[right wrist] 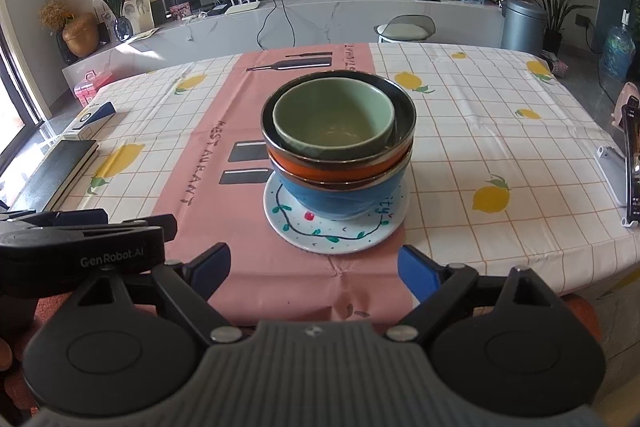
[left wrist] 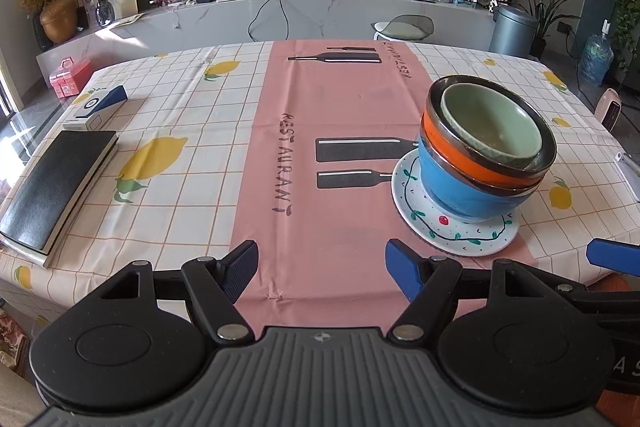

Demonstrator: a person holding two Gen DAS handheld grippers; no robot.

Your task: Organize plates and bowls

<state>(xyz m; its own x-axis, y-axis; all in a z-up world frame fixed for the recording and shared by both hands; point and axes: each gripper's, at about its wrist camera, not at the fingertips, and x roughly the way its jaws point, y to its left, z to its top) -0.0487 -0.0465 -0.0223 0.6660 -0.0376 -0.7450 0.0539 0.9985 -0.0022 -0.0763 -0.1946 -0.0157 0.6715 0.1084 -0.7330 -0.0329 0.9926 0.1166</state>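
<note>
Both tongs, left tongs (left wrist: pixel 320 269) and right tongs (right wrist: pixel 314 269), are standing apart and holding nothing at the near edge of the bench (right wrist: pixel 500 131). Nested bowls, green bowl (right wrist: pixel 334 123) in orange bowl (right wrist: pixel 320 169) in blue bowl (right wrist: pixel 340 197), are sitting on the painted plate (right wrist: pixel 320 241). Stacking is appearing complete; nothing loose is remaining in view.

On the table (right wrist: pixel 500 131) a plate (right wrist: pixel 320 239) carries nested bowls (right wrist: pixel 336 143), with a book (left wrist: pixel 56 187) lying far off to their left.
</note>
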